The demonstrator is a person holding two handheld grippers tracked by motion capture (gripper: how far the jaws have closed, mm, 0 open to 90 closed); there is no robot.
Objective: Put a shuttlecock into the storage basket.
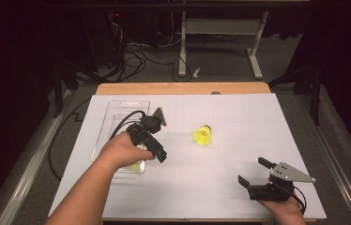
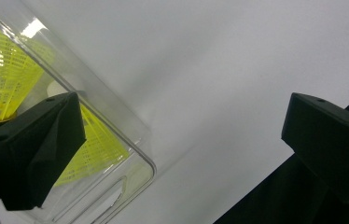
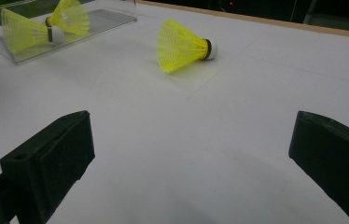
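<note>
Right tongs (image 3: 191,154) apart, yellow shuttlecock (image 3: 182,45) lying ahead, left tongs (image 2: 182,135) apart over clear tray (image 2: 116,121)

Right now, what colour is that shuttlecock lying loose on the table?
The shuttlecock has a bright yellow mesh skirt, a black band and a white tip, clearest in the right gripper view.

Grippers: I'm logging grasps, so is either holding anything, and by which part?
Nothing held: left gripper and right gripper are both open and empty.
</note>
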